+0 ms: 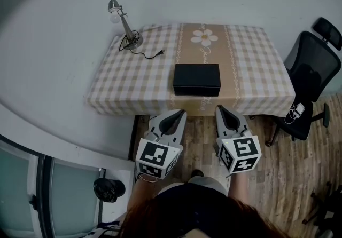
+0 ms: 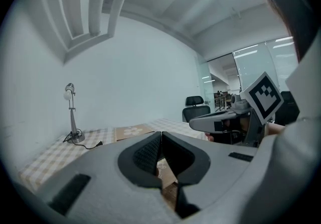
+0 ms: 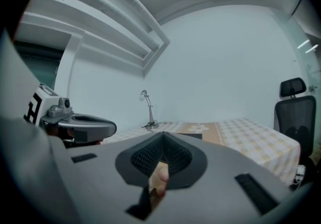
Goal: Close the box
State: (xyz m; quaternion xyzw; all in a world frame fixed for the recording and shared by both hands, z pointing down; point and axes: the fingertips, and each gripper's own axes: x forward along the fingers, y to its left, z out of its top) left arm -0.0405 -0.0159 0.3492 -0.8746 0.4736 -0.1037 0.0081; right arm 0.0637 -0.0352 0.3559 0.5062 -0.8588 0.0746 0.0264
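Observation:
A black rectangular box (image 1: 196, 79) lies on the checked table (image 1: 251, 61), near its front edge, with its lid down. In the right gripper view only a dark sliver of the box (image 3: 192, 136) shows above the jaws. My left gripper (image 1: 178, 113) and right gripper (image 1: 220, 111) are held side by side in front of the table, below the box and apart from it. Both are shut with nothing between the jaws. In the left gripper view, the left gripper (image 2: 160, 135) hides the box, and the right gripper's marker cube (image 2: 262, 96) shows at the right.
A silver desk lamp (image 1: 122, 21) with a black cord (image 1: 148, 53) stands at the table's far left corner. A black office chair (image 1: 309, 79) is to the right of the table. The floor is wood. The person's knees are below the grippers.

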